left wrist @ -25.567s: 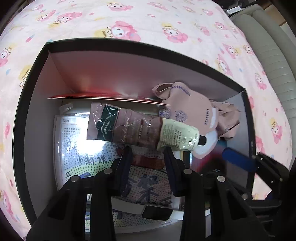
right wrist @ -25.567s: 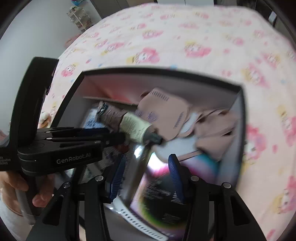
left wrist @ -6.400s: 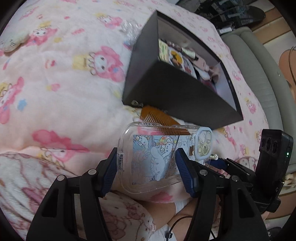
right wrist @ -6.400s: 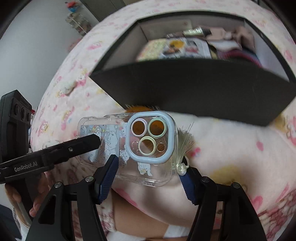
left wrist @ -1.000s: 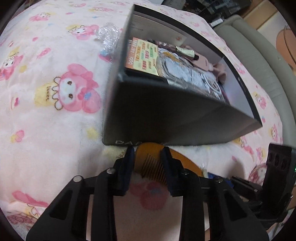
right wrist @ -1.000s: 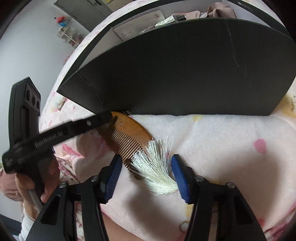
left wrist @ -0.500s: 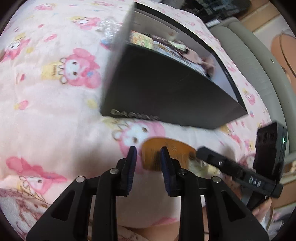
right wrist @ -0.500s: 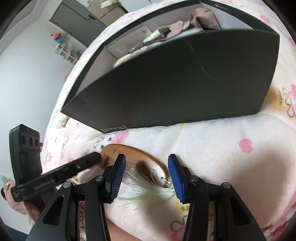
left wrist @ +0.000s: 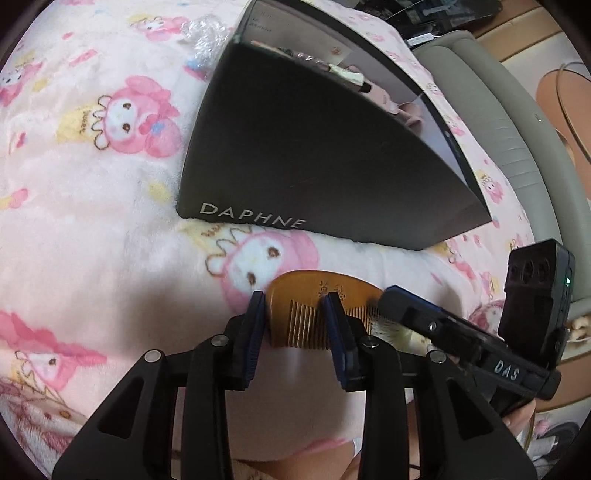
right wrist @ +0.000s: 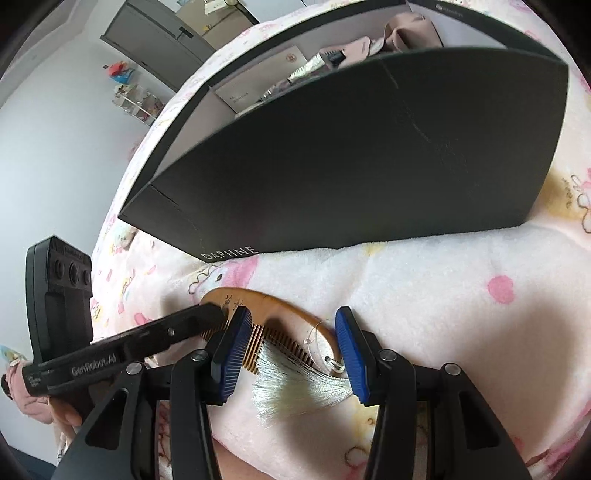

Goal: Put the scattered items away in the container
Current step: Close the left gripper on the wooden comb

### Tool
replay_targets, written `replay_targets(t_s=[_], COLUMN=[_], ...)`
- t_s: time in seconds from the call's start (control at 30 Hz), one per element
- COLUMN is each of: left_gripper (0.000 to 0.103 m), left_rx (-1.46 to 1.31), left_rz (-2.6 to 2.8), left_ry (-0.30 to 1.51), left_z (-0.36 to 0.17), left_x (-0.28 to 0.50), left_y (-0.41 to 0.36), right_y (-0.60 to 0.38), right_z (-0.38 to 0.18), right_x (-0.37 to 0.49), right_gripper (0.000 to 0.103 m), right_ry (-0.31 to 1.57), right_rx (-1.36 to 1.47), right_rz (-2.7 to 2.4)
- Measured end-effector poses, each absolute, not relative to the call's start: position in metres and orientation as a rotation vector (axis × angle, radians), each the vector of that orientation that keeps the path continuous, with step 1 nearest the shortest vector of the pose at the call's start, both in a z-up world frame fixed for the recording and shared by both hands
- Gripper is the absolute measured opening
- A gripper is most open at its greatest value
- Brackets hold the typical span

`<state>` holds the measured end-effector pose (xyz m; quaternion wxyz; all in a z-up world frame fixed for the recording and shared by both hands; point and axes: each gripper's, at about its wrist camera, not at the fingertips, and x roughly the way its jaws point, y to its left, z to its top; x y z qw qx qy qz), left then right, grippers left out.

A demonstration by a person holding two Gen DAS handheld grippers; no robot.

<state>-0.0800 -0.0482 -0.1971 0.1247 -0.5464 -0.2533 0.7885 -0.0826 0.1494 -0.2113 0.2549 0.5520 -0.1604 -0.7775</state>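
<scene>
An amber wooden comb (left wrist: 325,288) with a pale tassel (right wrist: 295,384) lies on the pink blanket, a little in front of the black DAPHNE box (left wrist: 314,158). My left gripper (left wrist: 294,299) straddles the comb's left end. Its jaws are opening, with one finger beside the comb's tip and the other over the teeth. My right gripper (right wrist: 292,314) stands over the comb's (right wrist: 280,306) right end and the tassel, with its pads apart from them. In the right wrist view the left gripper's (right wrist: 210,314) tip rests at the comb's left end. The box (right wrist: 369,155) holds pink cloth (right wrist: 402,33) and other things.
The cartoon-print blanket (left wrist: 92,184) is soft and uneven. Crinkled clear plastic (left wrist: 207,37) lies by the box's far left corner. A grey padded sofa edge (left wrist: 498,110) runs along the right. A hand (right wrist: 62,410) holds the left gripper's handle.
The comb has come away from the foot of the box toward me, uncovering a cartoon figure on the blanket. Both grippers now stand over it, and the box looks farther off.
</scene>
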Motion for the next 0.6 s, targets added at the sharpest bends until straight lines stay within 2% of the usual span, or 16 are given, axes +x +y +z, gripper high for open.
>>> replay_targets(t_s=[0.2, 0.33, 0.6], left_gripper=[0.034, 0.036, 0.036], left_rx=[-1.621, -1.658, -1.599], left_rz=[2.339, 2.321, 2.311], left_ry=[-0.819, -0.74, -0.754], left_z=[-0.203, -0.207, -0.203], left_x=[-0.082, -0.087, -0.078], left_y=[-0.057, -0.042, -0.039], right_y=[0.155, 0.153, 0.148], right_z=[-0.215, -0.216, -0.212], right_x=[-0.085, -0.084, -0.079], right_gripper=[0.043, 0.044, 0.043], right_ry=[-0.494, -0.408, -0.299], right_rx=[1.517, 1.529, 1.509], right_rz=[-2.146, -2.161, -2.189])
